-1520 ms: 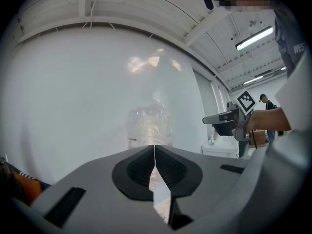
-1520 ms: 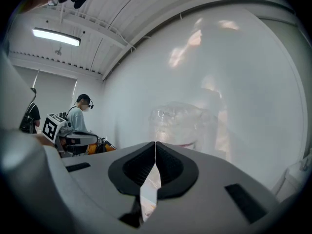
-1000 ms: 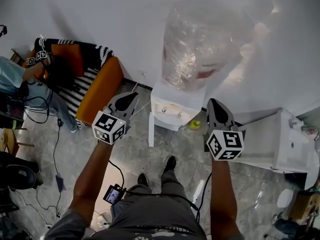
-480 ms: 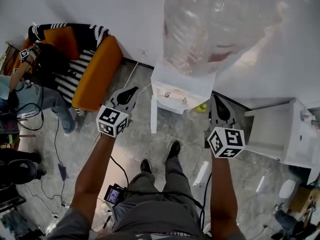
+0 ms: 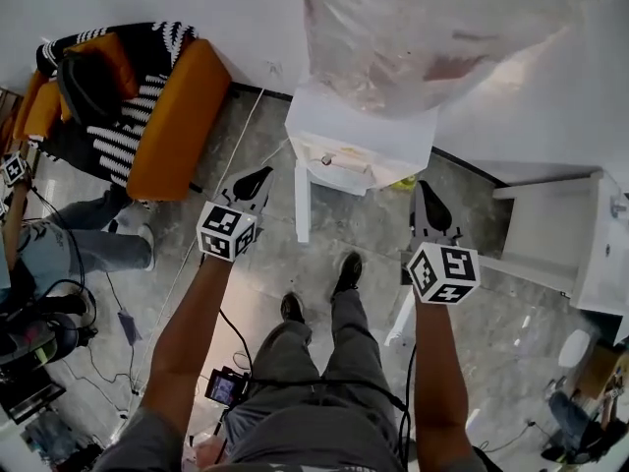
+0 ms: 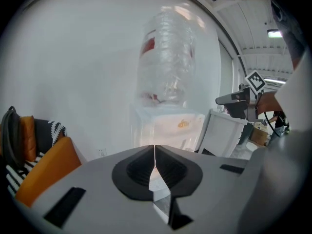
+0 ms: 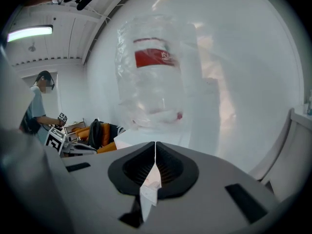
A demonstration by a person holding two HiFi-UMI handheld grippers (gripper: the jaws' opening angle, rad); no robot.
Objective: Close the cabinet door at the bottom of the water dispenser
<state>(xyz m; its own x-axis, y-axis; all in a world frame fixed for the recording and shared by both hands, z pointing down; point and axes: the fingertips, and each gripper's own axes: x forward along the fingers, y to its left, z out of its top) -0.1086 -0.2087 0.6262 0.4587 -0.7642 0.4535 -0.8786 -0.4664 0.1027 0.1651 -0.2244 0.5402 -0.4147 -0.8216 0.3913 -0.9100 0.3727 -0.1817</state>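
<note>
**Head view.** The white box-shaped water dispenser (image 5: 378, 141), topped by a clear plastic-wrapped water bottle (image 5: 432, 28), stands against the wall ahead of the person. Its thin white cabinet door (image 5: 301, 205) hangs open at the bottom. It is seen edge-on, projecting from the dispenser's left front corner toward the person, its long edge upright. The left gripper (image 5: 254, 180) lies just beside the door on its outer, left face. The right gripper (image 5: 423, 200) sits off the dispenser's right front corner, well apart from the door. The left is therefore judged the nearer tool, and closing calls for a rightward sweep. An orange cushioned sofa (image 5: 172, 116) stands to the left.

**Left gripper view.** The left gripper (image 6: 155, 152) has its jaws pressed together with nothing between them. The dispenser (image 6: 170, 126) is straight ahead; the door cannot be separated from the body here.

**Right gripper view.** The right gripper (image 7: 155, 150) is likewise clenched and empty, aimed at the bottle (image 7: 156, 77). The door is not seen.
</note>
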